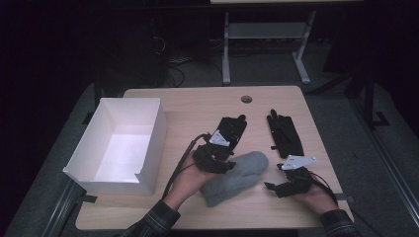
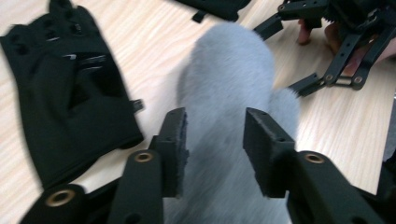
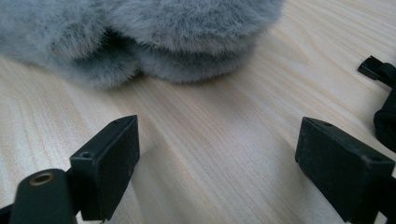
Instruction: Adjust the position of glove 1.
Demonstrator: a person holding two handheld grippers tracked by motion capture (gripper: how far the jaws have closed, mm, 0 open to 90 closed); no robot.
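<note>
My left gripper [image 2: 212, 140] sits over the grey fuzzy mitten [image 1: 234, 175], jaws parted with the fur between them; in the left gripper view the left pad [image 2: 175, 140] brushes the fluff but the right one stands off it, so I call it released, not clamping. The mitten lies on the wooden table [image 1: 197, 106] near the front edge, between my two hands, cuff toward me and rounded tip pointing away to the right. My left hand [image 1: 190, 180] comes in from the bottom beside the cuff. My right gripper [image 3: 219, 163] is just right of the mitten, low over bare tabletop, jaws wide apart with nothing between them; in the right gripper view the mitten's fluffy edge is ahead of the pads, apart from them. One black glove [image 1: 232, 129] lies just beyond the left gripper, fingers pointing away; in the left gripper view it is flat on the wood to the left of the mitten, close beside it. A second black glove [image 1: 285, 134] lies farther right, beyond the right gripper. A white open box [image 1: 101, 118] stands at the table's left side, well apart from the mitten.
</note>
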